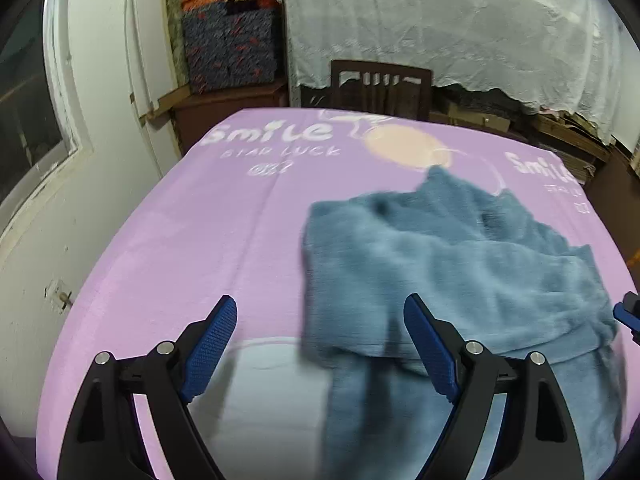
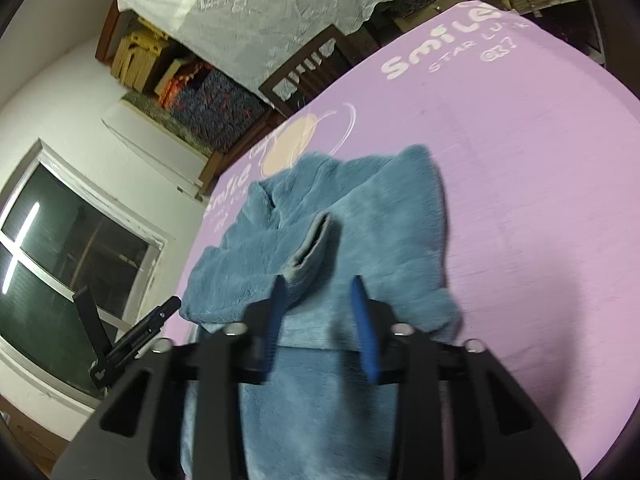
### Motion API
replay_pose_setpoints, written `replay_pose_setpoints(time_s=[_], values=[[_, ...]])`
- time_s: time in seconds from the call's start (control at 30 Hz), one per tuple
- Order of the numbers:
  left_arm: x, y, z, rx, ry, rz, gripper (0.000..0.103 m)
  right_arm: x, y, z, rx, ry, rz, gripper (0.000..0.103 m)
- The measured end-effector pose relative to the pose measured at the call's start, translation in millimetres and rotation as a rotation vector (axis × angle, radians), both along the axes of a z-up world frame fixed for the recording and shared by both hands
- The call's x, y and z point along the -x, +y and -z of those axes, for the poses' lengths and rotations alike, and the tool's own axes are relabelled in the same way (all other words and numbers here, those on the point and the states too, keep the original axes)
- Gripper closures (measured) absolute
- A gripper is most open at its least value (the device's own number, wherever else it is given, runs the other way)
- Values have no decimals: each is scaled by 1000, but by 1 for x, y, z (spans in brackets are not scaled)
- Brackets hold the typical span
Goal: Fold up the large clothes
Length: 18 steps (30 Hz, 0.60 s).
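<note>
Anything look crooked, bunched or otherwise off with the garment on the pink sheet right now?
Yes. The blue fleece garment lies in a rumpled heap on the pink sheet, not squared up. A grey-lined flap sticks up loose at its middle. Both grippers, left and right, are open, holding nothing.

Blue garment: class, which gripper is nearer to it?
Right. The right gripper hangs directly over the blue garment; the left gripper sits at its edge, mostly over the pink sheet.
</note>
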<state>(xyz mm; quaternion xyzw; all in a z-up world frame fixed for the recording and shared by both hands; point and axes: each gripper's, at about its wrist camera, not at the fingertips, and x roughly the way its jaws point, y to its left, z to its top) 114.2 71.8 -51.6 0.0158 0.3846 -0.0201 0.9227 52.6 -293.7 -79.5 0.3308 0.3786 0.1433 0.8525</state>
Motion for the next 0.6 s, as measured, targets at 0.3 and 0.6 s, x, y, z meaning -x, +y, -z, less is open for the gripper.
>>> replay_pose_setpoints(time_s=[0.3, 0.6], values=[[-35, 18, 16, -15, 33, -10, 17, -50, 50, 10, 70, 106, -31, 68], [-38, 12, 39, -62, 81, 26, 16, -44, 57, -16, 291, -22, -26, 96]])
